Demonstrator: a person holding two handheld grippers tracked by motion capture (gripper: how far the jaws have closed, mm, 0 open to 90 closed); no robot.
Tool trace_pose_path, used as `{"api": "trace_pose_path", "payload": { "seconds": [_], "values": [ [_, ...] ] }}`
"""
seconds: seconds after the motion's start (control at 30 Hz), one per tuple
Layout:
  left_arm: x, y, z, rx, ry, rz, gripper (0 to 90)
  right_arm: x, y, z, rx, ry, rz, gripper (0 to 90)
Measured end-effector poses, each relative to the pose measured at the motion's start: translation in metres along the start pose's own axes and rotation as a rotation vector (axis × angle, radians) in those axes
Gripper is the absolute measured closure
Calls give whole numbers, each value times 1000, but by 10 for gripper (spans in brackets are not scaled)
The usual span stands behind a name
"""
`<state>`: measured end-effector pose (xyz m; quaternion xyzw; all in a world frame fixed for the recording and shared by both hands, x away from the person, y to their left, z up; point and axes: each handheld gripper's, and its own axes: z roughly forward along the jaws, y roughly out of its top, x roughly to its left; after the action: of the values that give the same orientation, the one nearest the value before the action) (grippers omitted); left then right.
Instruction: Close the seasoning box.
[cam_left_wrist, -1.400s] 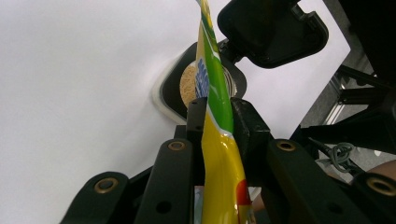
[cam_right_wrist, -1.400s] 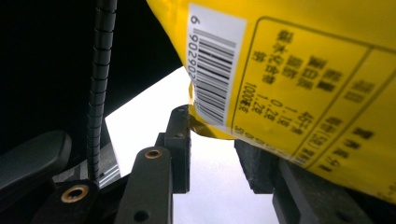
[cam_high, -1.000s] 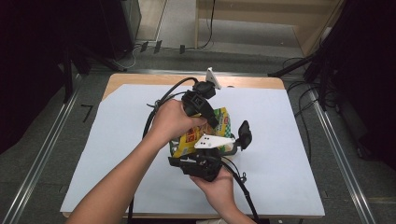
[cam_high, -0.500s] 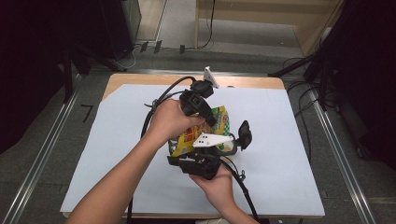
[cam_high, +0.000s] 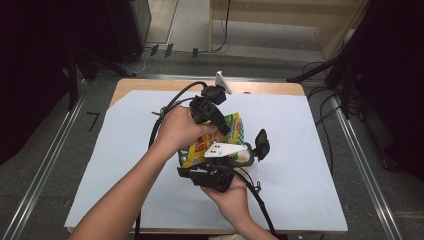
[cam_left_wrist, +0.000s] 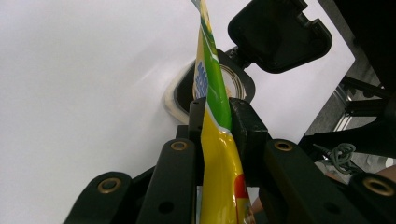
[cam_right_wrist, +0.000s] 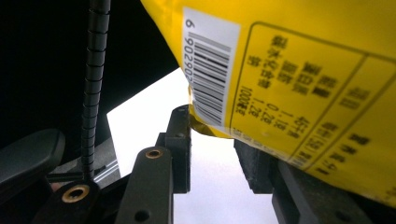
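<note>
A yellow and green snack bag (cam_high: 232, 131) is held up above the white sheet (cam_high: 300, 140). My left gripper (cam_high: 224, 131) comes from above and is shut on the bag's edge; in the left gripper view the jaws (cam_left_wrist: 215, 116) pinch the thin bag (cam_left_wrist: 215, 158). My right gripper (cam_high: 212, 159) is below the bag, near the table's front. In the right gripper view its jaws (cam_right_wrist: 215, 140) stand apart with white sheet showing between them, and the bag's barcode corner (cam_right_wrist: 210, 79) hangs just over them, covering the right finger.
A small round container (cam_high: 246, 156) with its black hinged lid (cam_high: 261, 144) flipped open stands on the sheet right of the bag; it also shows beyond the left jaws (cam_left_wrist: 236, 79). Cables trail from both grippers. Metal rails run along the table's sides.
</note>
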<state>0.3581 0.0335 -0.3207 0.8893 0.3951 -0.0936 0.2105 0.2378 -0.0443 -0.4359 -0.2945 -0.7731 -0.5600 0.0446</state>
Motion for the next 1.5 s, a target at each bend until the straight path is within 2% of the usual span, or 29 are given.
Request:
{"api": "trace_pose_path", "payload": {
  "seconds": [1.5],
  "values": [
    [-1,4,6,12,-15,3,793,-1,-2,-2,-9,0,15,694]
  ]
}}
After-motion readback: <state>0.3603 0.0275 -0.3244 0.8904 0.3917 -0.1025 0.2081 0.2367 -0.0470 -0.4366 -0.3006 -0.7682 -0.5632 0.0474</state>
